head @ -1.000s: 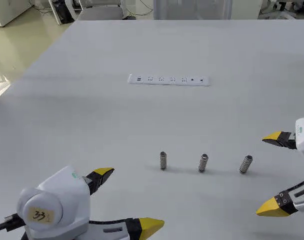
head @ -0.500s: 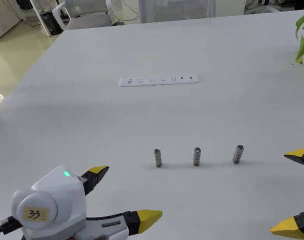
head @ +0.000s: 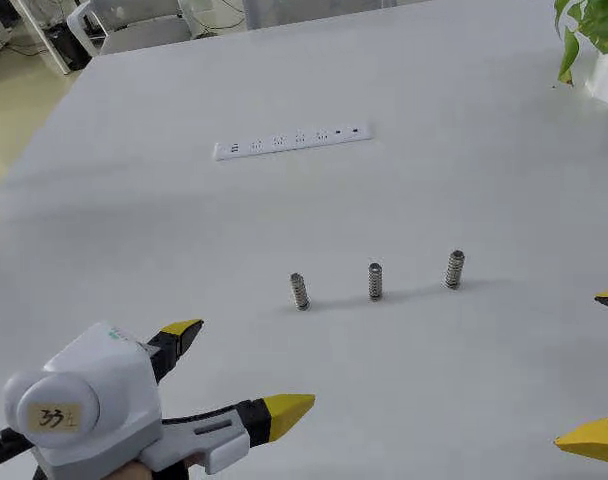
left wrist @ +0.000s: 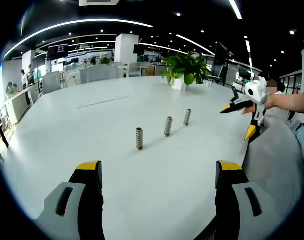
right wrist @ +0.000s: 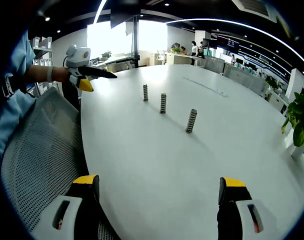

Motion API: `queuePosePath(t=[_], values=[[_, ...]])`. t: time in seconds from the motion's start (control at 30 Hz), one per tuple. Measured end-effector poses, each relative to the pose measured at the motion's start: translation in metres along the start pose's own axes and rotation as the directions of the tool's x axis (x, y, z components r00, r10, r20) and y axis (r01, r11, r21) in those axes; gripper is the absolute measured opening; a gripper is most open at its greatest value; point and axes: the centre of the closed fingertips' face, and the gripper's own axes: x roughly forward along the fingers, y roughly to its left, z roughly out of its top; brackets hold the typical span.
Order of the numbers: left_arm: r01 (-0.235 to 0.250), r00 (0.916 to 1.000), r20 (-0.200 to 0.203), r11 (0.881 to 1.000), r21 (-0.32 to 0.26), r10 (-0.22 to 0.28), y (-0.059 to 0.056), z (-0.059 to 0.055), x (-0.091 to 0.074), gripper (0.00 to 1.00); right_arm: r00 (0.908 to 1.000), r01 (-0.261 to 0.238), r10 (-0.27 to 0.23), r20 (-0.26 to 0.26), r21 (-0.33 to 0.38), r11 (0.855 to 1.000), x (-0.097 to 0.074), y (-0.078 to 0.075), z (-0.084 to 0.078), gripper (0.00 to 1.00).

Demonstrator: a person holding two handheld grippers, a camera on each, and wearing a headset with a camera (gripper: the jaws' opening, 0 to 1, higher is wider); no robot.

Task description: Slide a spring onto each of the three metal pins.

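Smooth, matte pale-grey tabletop (head: pixel 464 130) spread wide, its far edge beyond a flat white plastic power strip (head: pixel 292 141). Nearer than the strip, three slim upright metal pins stood in a row, apart from one another: left pin (head: pixel 299 291), middle pin (head: pixel 375 281), right pin (head: pixel 455 269), each sleeved in a ribbed coil spring (right wrist: pixel 191 121). Bare surface lay all around them. Nearer still, left gripper (head: pixel 236 366) and right gripper (head: pixel 597 368) hovered, yellow-tipped jaws apart, holding nothing

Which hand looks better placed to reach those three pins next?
Probably left, narrowly: the left gripper, jaws open and empty, sits closer to the row of pins than the right gripper. Each pin already seems to carry a spring.
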Motion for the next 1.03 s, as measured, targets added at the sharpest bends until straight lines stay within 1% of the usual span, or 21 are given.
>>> queuePosePath(t=[0.23,0.4,0.5,0.77,1.03], values=[[-0.004,1.0000,0.002,1.000,-0.006,0.004,-0.0017,-0.0005,0.0018,0.93,0.9993,0.021,-0.023,0.031,0.045,0.999,-0.0077,0.0007,-0.0039,0.99],[-0.006,1.0000,-0.002,1.000,-0.008,0.006,-0.0019,-0.0014,0.0023,0.93,0.9990,0.027,-0.029,0.035,0.060,0.998,-0.0083,0.0012,-0.0069,0.99],[-0.009,0.9999,-0.007,1.000,-0.009,0.009,0.0002,-0.0029,0.0023,0.93,0.9988,0.026,-0.029,0.040,0.068,0.997,-0.0078,0.0019,-0.0074,0.99],[-0.013,0.9998,-0.013,1.000,-0.015,0.013,0.0011,-0.0035,0.0003,0.93,0.9990,0.014,-0.017,0.041,0.066,0.998,-0.0037,0.0060,-0.0059,0.99],[-0.010,0.9999,-0.011,1.000,-0.009,0.010,0.0020,-0.0003,0.0012,0.93,0.9992,0.005,-0.008,0.039,0.060,0.998,-0.0027,0.0063,-0.0033,0.99]])
